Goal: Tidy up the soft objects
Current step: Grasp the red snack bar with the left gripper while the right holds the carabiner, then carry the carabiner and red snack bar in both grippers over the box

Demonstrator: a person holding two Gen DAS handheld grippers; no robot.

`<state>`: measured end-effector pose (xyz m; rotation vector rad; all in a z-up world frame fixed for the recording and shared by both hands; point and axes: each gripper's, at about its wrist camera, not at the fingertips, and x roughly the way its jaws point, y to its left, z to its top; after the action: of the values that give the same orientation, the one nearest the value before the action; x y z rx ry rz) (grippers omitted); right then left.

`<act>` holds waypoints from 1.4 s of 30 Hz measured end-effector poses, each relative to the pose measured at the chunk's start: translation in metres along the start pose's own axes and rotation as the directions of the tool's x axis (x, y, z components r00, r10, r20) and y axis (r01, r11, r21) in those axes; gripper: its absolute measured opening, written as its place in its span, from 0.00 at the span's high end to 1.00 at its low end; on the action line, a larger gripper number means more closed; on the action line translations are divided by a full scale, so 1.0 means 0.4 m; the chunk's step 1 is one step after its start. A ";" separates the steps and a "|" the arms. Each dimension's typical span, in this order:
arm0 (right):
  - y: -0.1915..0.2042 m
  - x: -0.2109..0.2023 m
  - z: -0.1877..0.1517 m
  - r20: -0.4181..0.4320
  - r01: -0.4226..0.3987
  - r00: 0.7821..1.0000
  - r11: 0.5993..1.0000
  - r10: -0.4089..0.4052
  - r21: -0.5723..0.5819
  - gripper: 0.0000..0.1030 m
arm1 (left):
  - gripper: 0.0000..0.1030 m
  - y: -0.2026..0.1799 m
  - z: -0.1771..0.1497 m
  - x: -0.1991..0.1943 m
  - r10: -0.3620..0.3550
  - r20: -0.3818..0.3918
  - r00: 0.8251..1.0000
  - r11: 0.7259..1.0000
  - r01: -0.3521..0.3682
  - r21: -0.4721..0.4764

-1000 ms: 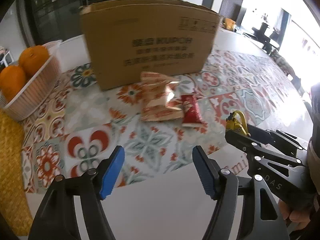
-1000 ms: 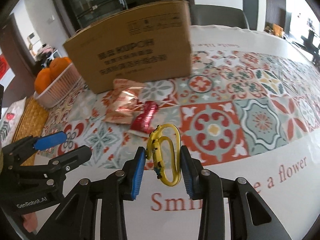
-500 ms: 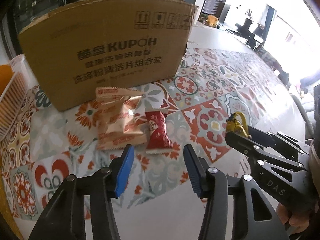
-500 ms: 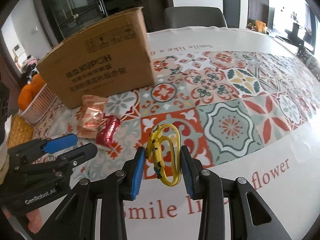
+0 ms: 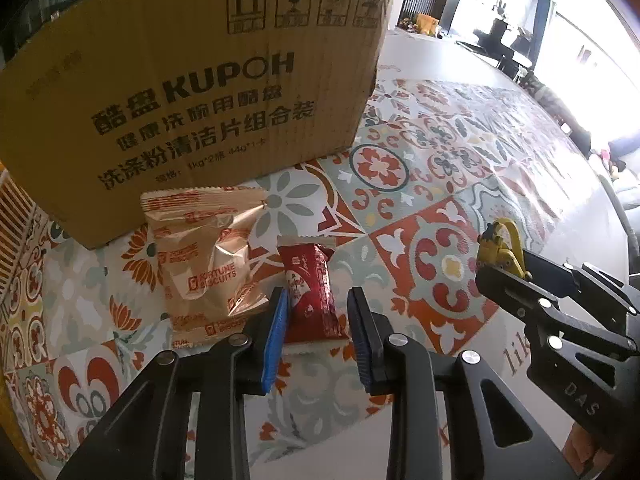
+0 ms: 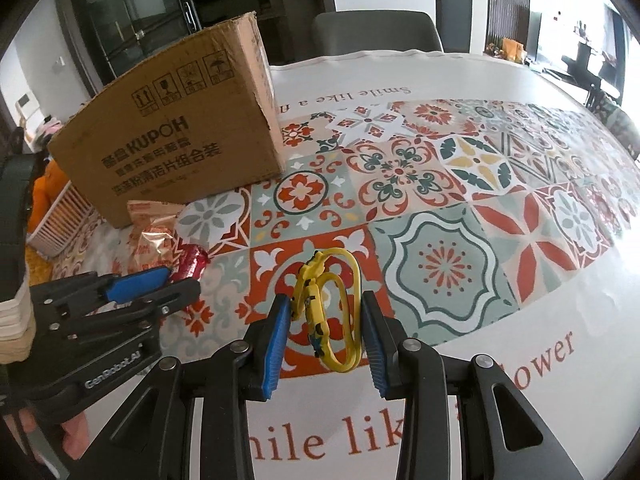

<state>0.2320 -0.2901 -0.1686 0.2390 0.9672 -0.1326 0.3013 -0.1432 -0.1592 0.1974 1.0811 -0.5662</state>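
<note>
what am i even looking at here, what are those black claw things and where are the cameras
They are two hand-held grippers; each carries a camera looking along its fingers. One view comes from the left gripper, whose blue-padded fingers are closing around a red snack packet lying on the patterned tablecloth. The other comes from the right gripper, which holds a yellow strap. Beside the red packet lies a gold biscuit packet, in front of a cardboard box.
</note>
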 end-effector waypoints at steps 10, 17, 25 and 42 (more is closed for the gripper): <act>0.006 0.018 0.004 -0.009 -0.007 1.000 1.000 0.007 -0.001 0.64 | 0.77 0.006 0.012 0.036 0.023 -0.012 1.000 1.000 -0.023 0.000; 0.016 0.003 0.004 0.000 -0.015 1.000 1.000 0.015 -0.008 0.64 | 0.78 0.012 0.007 0.036 0.015 -0.002 1.000 1.000 -0.015 -0.001; 0.041 -0.053 0.005 0.040 -0.048 0.998 0.998 0.049 -0.027 0.64 | 0.78 0.026 -0.021 -0.062 0.001 0.053 0.999 0.999 0.002 -0.050; 0.153 -0.184 0.024 0.148 -0.123 0.979 0.987 0.138 -0.107 0.64 | 0.78 0.097 -0.091 -0.278 0.048 0.184 0.982 0.990 -0.022 -0.139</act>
<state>0.2117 -0.2333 -0.0938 0.1988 0.7985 0.0170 0.2550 -0.0577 -0.0835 0.0428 0.9281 -0.4675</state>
